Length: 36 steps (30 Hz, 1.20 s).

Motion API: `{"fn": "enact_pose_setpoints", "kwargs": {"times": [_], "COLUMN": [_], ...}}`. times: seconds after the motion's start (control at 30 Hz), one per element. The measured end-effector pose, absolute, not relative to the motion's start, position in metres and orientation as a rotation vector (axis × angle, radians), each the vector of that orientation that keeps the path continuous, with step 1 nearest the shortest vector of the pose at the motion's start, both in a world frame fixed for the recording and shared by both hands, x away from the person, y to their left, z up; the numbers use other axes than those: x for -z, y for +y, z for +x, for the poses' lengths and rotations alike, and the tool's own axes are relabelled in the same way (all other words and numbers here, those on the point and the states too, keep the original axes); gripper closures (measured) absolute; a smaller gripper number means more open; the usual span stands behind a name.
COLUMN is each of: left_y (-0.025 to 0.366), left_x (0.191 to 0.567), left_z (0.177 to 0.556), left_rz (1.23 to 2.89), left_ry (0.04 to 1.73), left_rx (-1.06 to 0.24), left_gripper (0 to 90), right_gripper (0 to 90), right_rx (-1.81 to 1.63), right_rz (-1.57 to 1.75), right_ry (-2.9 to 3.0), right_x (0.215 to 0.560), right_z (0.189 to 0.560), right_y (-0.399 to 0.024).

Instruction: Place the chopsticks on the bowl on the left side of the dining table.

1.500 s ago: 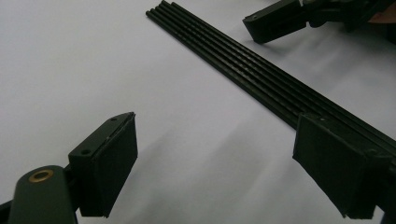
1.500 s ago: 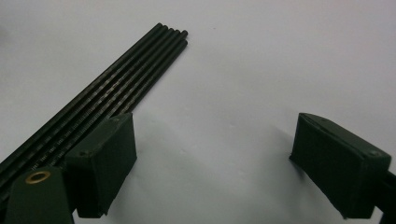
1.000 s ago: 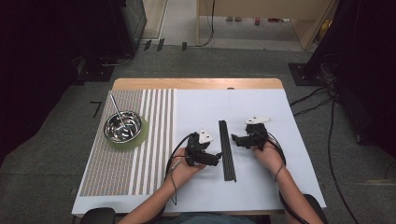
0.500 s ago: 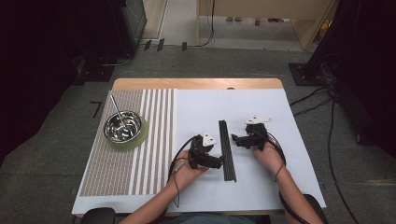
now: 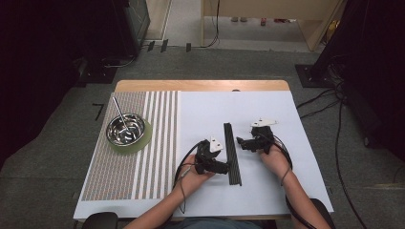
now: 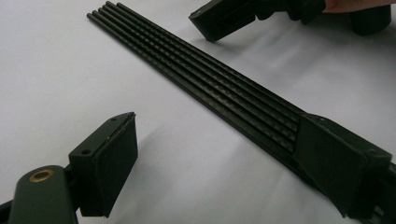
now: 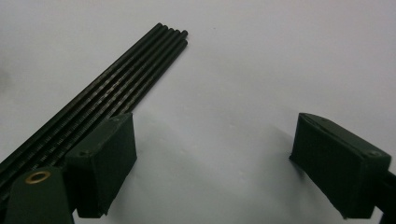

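Both hand-held grippers spread; left (image 6: 224,172) pad hides the rod bundle's (image 6: 205,79) near end.

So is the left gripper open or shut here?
Open. In the left gripper view, the left gripper has its fingers spread wide apart, one beside the black rods, and bare white table between them.

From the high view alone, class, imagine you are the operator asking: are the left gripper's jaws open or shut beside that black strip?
Observer: Open. In the left gripper view, the left gripper has its jaws spread wide, one at the near end of the black strip, the other over the white sheet.
Operator: Is the strip one piece?
Observer: No, it is several thin rods lying side by side.
Operator: And the right gripper?
Observer: The right gripper is open too, with one jaw beside the rods.
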<state>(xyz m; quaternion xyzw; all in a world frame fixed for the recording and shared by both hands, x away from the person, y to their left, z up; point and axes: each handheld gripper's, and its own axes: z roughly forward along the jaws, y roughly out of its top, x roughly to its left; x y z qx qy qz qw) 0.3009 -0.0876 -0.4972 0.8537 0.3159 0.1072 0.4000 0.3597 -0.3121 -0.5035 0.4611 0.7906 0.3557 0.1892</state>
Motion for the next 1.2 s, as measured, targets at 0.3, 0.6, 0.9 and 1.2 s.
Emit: {"fn": "enact_pose_setpoints", "kwargs": {"times": [0.3, 0.6, 0.9, 1.2], "left_y": [-0.0895, -0.0905, -0.089, -0.086], "left_x": [0.4989, 0.499, 0.4989, 0.4985], "left_z": [0.3004, 0.2997, 0.2996, 0.2999], "left_rz": [2.173, 2.185, 2.18, 2.174], "left_ry": [0.794, 0.788, 0.793, 0.796], "left_rx": [-0.269, -0.273, -0.265, -0.282], "left_gripper": [14.2, 14.5, 15.5, 23.0], "right_gripper": [13.6, 13.6, 13.6, 13.6], "right_rx": [-1.0, -1.0, -1.0, -0.999], "right_rz": [1.299, 1.299, 1.298, 1.297], "right_ry": [2.222, 2.223, 2.223, 2.223], "right_x": [0.5035, 0.5035, 0.5035, 0.5035], "right_z": [0.3596, 0.3596, 0.3596, 0.3596], "right_y": [-0.312, -0.312, -0.312, -0.3121]}}
